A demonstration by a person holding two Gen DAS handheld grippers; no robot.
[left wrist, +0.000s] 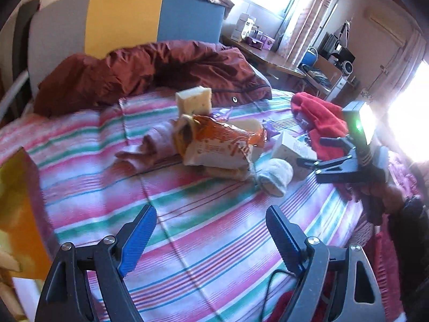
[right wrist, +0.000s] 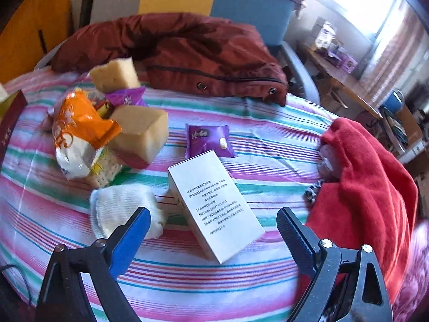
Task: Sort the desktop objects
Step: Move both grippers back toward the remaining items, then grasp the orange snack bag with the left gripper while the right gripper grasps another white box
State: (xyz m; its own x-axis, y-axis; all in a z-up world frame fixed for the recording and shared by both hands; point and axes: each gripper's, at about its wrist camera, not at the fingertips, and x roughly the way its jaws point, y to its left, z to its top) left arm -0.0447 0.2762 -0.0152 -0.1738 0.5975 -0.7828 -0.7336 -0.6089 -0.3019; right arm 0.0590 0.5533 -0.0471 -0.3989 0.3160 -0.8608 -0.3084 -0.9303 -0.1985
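Note:
On the striped bedspread [right wrist: 187, 276] lies a white printed box [right wrist: 217, 201], its near end between the fingers of my open right gripper [right wrist: 211, 214], pads clear of it. A rolled white sock [right wrist: 120, 206] sits by that gripper's left finger. Behind are a purple packet [right wrist: 209, 139], two yellow sponges [right wrist: 142, 131], crackers [right wrist: 103, 171] and an orange snack bag [right wrist: 80, 131]. My left gripper [left wrist: 210, 214] hangs open over bare bedspread, short of the orange bag [left wrist: 222, 142], the sock [left wrist: 276, 175] and the box [left wrist: 291, 147]. The right gripper [left wrist: 311, 151] shows at the right.
A maroon jacket [right wrist: 187, 51] lies along the back of the bed, a red cloth [right wrist: 367, 182] at the right edge. A gold box [left wrist: 18, 209] stands at the left, a pink sock [left wrist: 152, 147] beside the bag. A desk [left wrist: 268, 59] stands beyond the bed.

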